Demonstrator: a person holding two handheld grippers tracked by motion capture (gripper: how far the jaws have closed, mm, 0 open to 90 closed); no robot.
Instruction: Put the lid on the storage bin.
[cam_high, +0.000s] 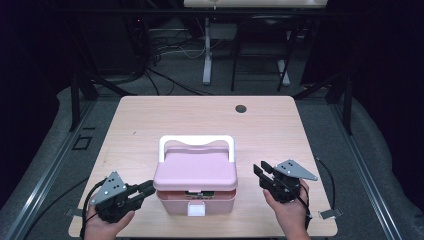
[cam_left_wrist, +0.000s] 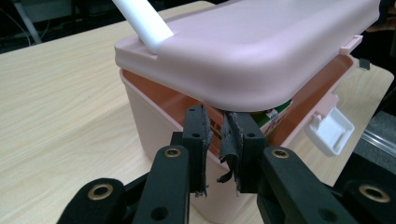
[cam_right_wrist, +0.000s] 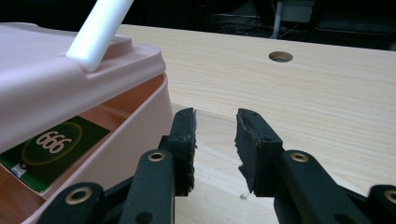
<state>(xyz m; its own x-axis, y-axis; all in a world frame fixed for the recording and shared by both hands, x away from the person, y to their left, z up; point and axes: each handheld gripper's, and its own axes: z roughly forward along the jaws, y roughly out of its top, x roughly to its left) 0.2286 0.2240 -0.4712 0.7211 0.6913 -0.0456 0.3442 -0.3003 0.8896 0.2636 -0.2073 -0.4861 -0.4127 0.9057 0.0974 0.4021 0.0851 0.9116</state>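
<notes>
Centrally placed, pink plastic storage box with white handle, lid ajar over a green packet; left gripper at eight o'clock, narrowly parted, empty, seemingly propping the lid; right gripper at four o'clock, wider apart, empty.

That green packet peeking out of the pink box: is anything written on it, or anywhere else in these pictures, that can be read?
"666": pale digits inside a yellow-ringed oval on the green packet lying in the pink box, read as they appear in the right gripper view; they could be 999 seen upside down.
Print on the packet's corner under the lid, left gripper view: too blurred to read.
No readable text elsewhere.
</notes>
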